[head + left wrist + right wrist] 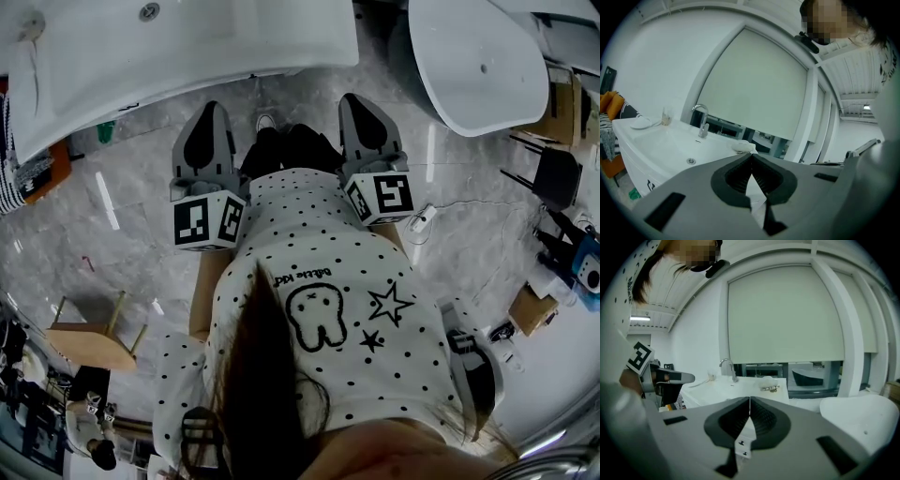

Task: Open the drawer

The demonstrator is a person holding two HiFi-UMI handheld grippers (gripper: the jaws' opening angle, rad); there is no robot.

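Note:
A white washbasin cabinet stands ahead of me at the upper left of the head view; no drawer front can be made out on it. My left gripper and right gripper are held side by side in front of the person's body, above the grey marble floor and short of the cabinet. Both point toward it. In the left gripper view the left gripper is shut, tips meeting, with nothing in it; the basin and its tap lie beyond. The right gripper is likewise shut and empty.
A second white tub-like fixture stands at the upper right. A wooden stool is at the left, a black chair and boxes at the right. A small white dish and a glass sit on the basin's edge.

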